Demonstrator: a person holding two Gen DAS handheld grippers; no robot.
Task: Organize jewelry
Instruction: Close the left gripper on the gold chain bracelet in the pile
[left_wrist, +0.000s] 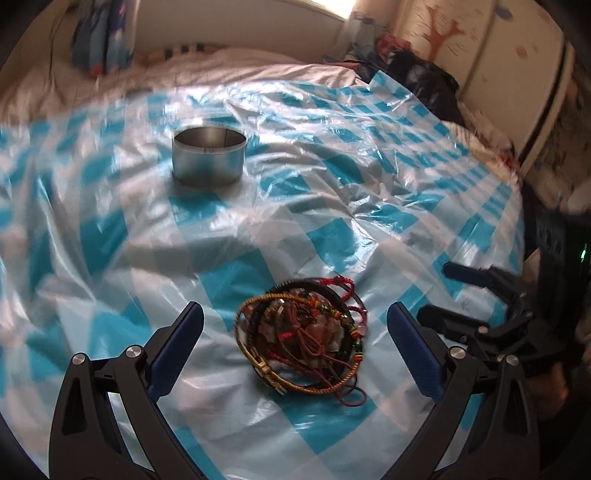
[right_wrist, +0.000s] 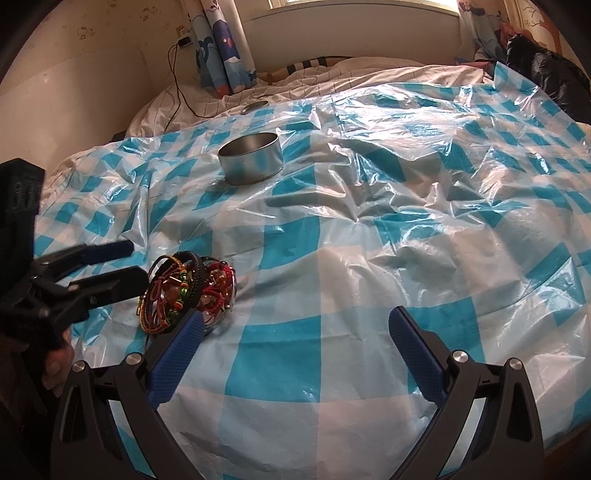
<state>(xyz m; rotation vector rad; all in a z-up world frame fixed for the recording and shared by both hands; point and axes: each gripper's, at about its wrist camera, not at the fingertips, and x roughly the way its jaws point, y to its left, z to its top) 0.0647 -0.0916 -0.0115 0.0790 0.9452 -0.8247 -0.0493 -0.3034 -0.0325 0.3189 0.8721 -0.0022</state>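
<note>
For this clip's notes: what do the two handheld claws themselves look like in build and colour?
Both match: the left claw and right claw have black, curved, cut-out frames with silver round bolt heads at the joints. Each has two flat fingers faced with textured blue pads. A small green light glows on the right claw's black body. No sleeves show.

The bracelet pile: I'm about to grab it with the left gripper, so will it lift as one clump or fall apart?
The bracelet pile is looped cords and beads tangled together, so it will probably sag and trail loose ends. Some loops may slip free. It sits on crinkled plastic sheet, so a push would likely slide it. The left gripper is open around it.
</note>
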